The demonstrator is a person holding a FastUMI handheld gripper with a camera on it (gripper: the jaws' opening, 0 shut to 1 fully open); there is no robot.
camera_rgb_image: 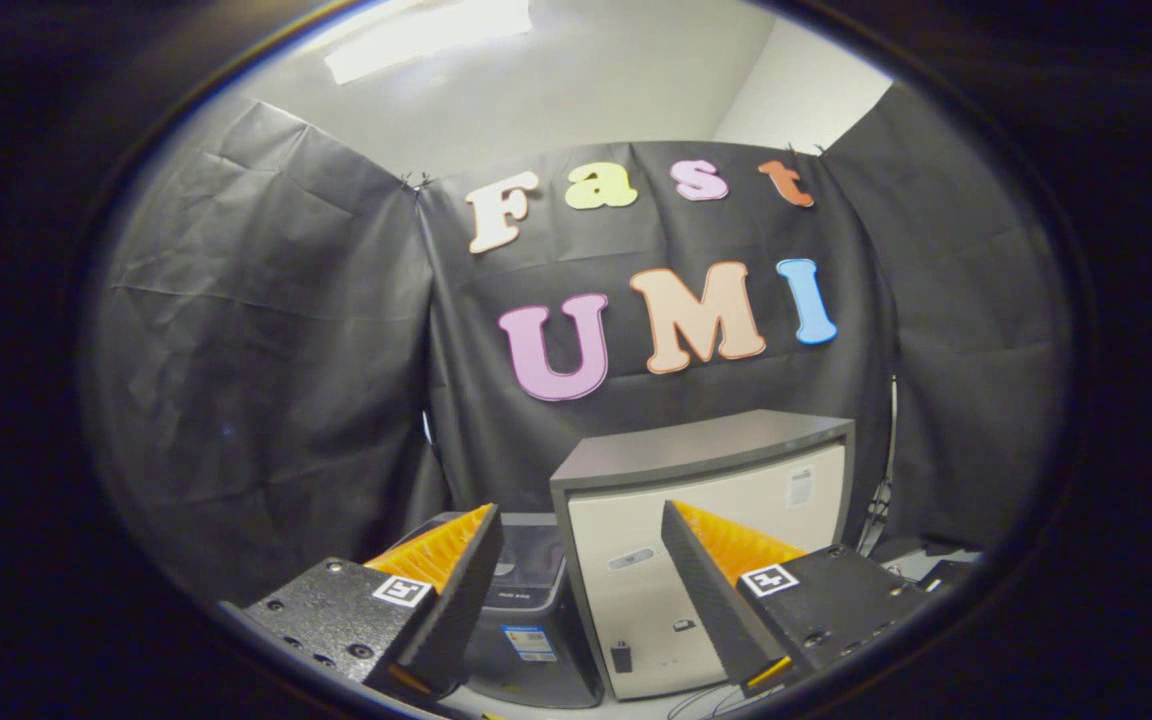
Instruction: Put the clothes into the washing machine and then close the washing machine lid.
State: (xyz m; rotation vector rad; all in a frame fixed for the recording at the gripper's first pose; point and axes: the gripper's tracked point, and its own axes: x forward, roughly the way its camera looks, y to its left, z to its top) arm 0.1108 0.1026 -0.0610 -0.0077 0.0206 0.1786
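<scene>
Black cloth [266, 330] hangs all round the booth, with a pale ceiling above it; your gripper [581, 590] is held high and level, its fingers spread wide with nothing between them. Beyond the fingers stands a pale cabinet [706, 540] with a dark grey top; just beside it, partly behind your left finger, sits a low dark machine [531, 610], which I judge to be the washing machine, though you cannot tell from here whether its lid is up or down. No clothes can be made out, so the first risk is plain: you could descend blind and close the fingers on air or on the machine's rim. The cabinet stands very near the machine; swinging across could knock a finger against its corner. Loose cables [876, 515] hang by the cabinet's far side; keep clear of them or they may snag.
</scene>
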